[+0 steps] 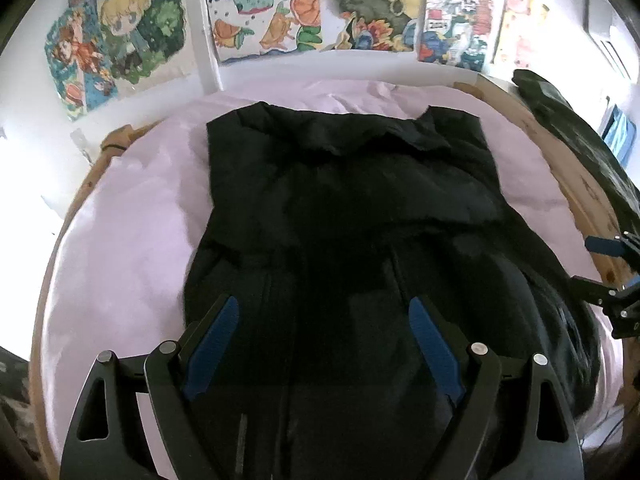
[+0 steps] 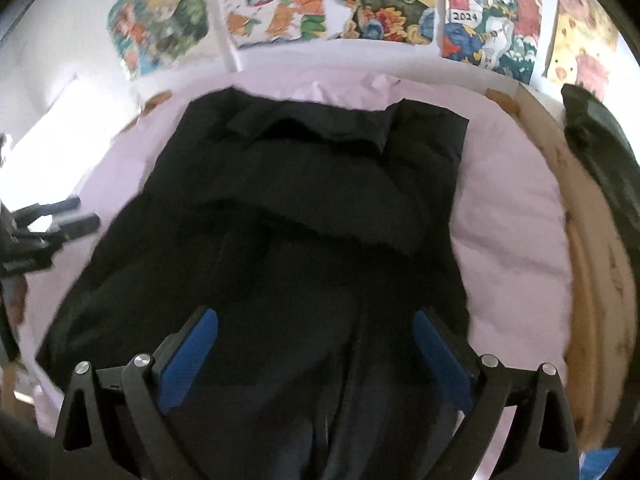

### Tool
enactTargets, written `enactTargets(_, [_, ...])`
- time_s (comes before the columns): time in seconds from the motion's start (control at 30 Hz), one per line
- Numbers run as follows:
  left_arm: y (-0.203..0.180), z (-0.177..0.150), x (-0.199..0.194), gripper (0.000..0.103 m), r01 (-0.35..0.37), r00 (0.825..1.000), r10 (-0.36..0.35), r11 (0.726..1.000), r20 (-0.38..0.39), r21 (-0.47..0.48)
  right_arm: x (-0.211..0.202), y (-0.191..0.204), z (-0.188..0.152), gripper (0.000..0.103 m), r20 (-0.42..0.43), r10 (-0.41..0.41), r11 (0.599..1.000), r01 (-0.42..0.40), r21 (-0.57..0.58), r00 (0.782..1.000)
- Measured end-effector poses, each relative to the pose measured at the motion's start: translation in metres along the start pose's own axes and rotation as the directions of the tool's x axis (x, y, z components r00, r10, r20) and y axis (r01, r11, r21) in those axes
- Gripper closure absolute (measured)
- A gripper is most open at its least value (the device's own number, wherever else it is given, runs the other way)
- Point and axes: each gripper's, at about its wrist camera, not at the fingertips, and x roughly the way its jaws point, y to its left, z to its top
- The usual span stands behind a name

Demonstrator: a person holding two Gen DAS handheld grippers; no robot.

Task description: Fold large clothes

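A large black garment (image 1: 340,200) lies spread on a pale pink sheet (image 1: 132,220), with one layer folded over across its middle. My left gripper (image 1: 323,304) hovers above the garment's near part, its blue pads wide apart and nothing between them. In the right wrist view the same garment (image 2: 300,184) fills the centre. My right gripper (image 2: 315,314) hangs over its near end, open and empty as well. Each gripper shows in the other's view: the right gripper (image 1: 582,262) at the garment's right edge, the left gripper (image 2: 86,212) at its left edge.
The sheet (image 2: 512,220) covers a bed with a wooden frame (image 1: 560,152) curving round the right side. Another dark item (image 2: 600,148) rests on the frame at the far right. Colourful posters (image 1: 120,32) hang on the white wall behind the bed.
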Motion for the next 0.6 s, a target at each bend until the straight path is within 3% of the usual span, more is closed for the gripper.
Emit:
enactTargets(0.3, [-0.02,-0.058,-0.047,0.014,0.011,1.0,-0.011,0.998,-0.009,0.057,-0.059,0.019,-0.04,0.0,-0.017,0.019,1.0,-0.019,0.0,1.0])
enactTargets(0.47, [-0.03,-0.093,-0.057,0.014,-0.022,1.0,0.019,0.988,0.022,0.154,-0.071,0.031,-0.063,0.0,-0.004,0.026,0.997,-0.026,-0.072,1.0])
enactTargets(0.6, [-0.027,-0.113,-0.052,0.014,-0.026,0.998,0.014,0.978,0.058,0.207,-0.066,0.039,-0.082,0.0,-0.009,-0.024,0.982,0.022,-0.19,1.0])
